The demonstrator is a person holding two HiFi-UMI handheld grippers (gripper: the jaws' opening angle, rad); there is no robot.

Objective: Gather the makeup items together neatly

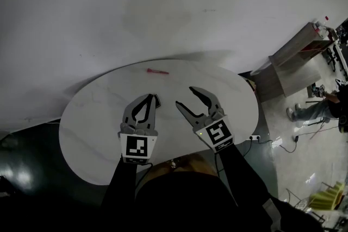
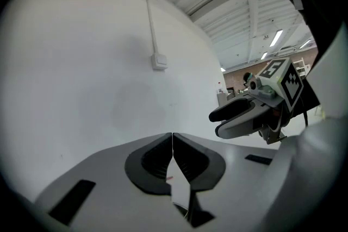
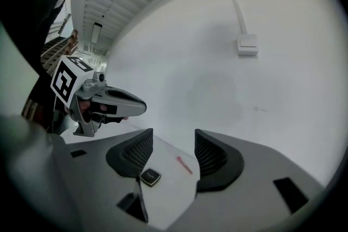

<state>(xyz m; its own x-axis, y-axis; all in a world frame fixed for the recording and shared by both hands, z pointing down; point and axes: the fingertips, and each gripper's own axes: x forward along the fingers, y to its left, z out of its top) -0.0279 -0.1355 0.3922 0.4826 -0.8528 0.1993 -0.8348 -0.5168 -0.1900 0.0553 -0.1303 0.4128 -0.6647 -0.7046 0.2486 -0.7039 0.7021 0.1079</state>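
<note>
**Two makeup items on the round tabletop, both grippers held above it**

At the left, the left gripper [image 1: 150, 97] is held over the near half of the white round tabletop [image 1: 89, 117]. Its jaws are seen pressed together at the tips in the left gripper view, and nothing is caught between them.

Just beside those tips, a small dark square compact [image 3: 150, 176] is seen lying flat on the tabletop. Farther back, near the far edge by the white wall, a thin pink stick [image 1: 157, 71] is laid flat, well apart from the compact. Neither item is touched by a gripper.

At the right, the right gripper [image 1: 185, 96] is held beside the left one and is angled toward the middle of the tabletop. Its jaws are spread wide, and nothing is gripped. In the right gripper view, the compact and the pink stick are framed in the gap between the jaws, but both are resting on the tabletop beyond them. The two grippers are kept near each other without touching.
</note>
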